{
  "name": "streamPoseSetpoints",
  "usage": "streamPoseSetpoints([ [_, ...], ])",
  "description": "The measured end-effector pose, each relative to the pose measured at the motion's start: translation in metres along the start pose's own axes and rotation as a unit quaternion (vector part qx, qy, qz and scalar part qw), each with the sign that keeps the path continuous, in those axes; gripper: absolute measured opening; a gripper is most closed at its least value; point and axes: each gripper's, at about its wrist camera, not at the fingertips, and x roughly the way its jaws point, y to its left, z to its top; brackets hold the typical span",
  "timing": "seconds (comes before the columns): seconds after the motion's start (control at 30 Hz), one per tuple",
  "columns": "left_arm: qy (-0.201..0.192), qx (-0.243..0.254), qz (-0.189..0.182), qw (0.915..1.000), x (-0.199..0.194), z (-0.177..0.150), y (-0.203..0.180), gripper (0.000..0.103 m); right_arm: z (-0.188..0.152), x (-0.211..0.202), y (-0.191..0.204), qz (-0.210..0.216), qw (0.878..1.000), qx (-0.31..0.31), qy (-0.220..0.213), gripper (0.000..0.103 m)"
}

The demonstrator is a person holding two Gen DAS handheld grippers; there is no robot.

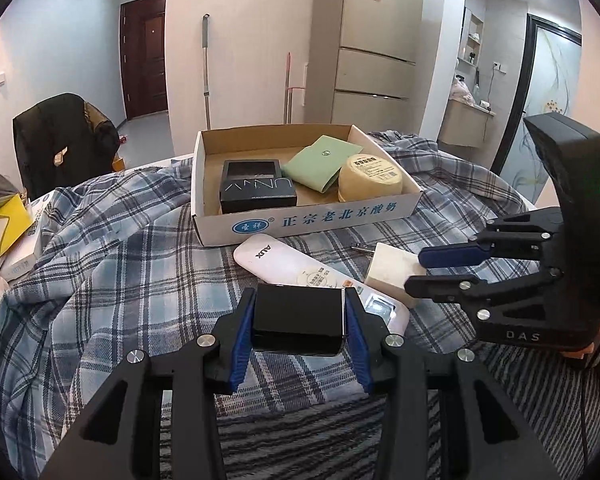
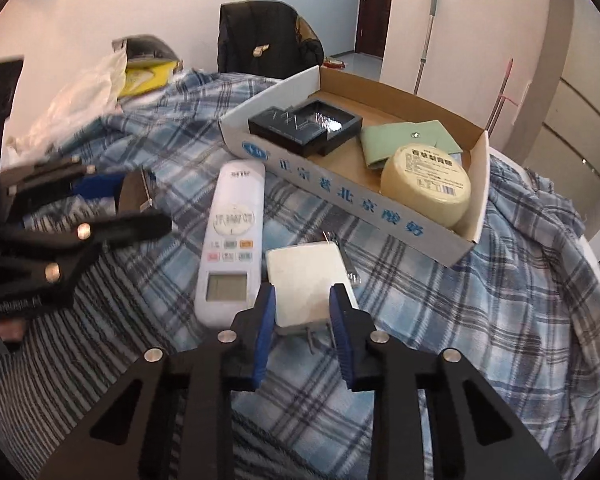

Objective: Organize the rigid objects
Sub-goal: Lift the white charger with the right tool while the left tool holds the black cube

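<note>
The left gripper point(image 1: 299, 322) is clamping a small black box point(image 1: 299, 312) above the plaid cloth point(image 1: 120, 264), while the right gripper point(image 2: 302, 320) is bracketing the white charger point(image 2: 309, 276), contact unclear, so both should be lifting level toward the cardboard tray point(image 1: 300, 220).

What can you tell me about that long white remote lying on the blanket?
The white remote is a slim plastic handset with rounded ends, lying flat, face up on the plaid blanket. It has a small grey screen at the near end, pastel buttons above it, a round control pad, and "AUX" printed at the far end, which points toward the cardboard box. A white block lies just beside it.
</note>
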Motion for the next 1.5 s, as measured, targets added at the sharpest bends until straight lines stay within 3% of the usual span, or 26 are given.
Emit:
streamPoseSetpoints([
  [0.13, 0.000, 0.000, 0.000, 1.0000, 0.000, 0.000, 0.000, 0.044, 0.003, 0.003, -0.008, 0.014, 1.000, 0.020, -0.006, 0.033],
  [0.2, 0.000, 0.001, 0.000, 1.0000, 0.000, 0.000, 0.000, 0.044, 0.004, 0.008, -0.012, 0.018, 0.999, 0.032, 0.002, 0.053],
  [0.27, 0.000, 0.001, 0.000, 1.0000, 0.000, 0.000, -0.001, 0.044, 0.004, 0.015, -0.017, 0.040, 0.998, 0.043, 0.018, 0.056],
  [0.43, 0.002, 0.001, -0.001, 1.0000, 0.000, 0.000, -0.001, 0.044, 0.004, 0.020, -0.022, 0.056, 0.996, 0.063, 0.020, 0.055],
  [0.47, 0.002, 0.001, -0.002, 1.0000, 0.000, 0.000, -0.001, 0.044, 0.004, 0.019, -0.022, 0.055, 0.996, 0.064, 0.020, 0.046],
  [0.7, 0.002, 0.001, -0.002, 1.0000, 0.000, 0.000, -0.001, 0.044, -0.004, 0.007, -0.011, 0.006, 0.999, 0.012, 0.048, 0.046],
  [0.9, 0.004, 0.004, -0.004, 1.0000, 0.000, 0.000, -0.002, 0.044, -0.003, 0.014, -0.007, 0.001, 0.999, -0.008, 0.043, 0.046],
  [1.07, 0.003, 0.004, -0.004, 1.0000, 0.000, 0.000, -0.002, 0.044, -0.002, 0.022, -0.014, 0.012, 0.998, 0.020, 0.056, 0.044],
  [1.13, 0.001, 0.003, -0.003, 1.0000, -0.001, 0.000, -0.001, 0.044, -0.002, 0.015, -0.018, -0.016, 0.999, 0.029, 0.043, 0.044],
  [1.3, -0.008, 0.004, 0.005, 0.9999, -0.004, 0.000, -0.001, 0.044, 0.002, -0.013, -0.029, -0.038, 0.997, 0.061, -0.027, 0.044],
  [1.5, -0.052, 0.004, 0.027, 0.9983, -0.028, 0.009, -0.002, 0.044, 0.004, -0.036, -0.050, -0.053, 0.987, 0.114, -0.096, 0.044],
])
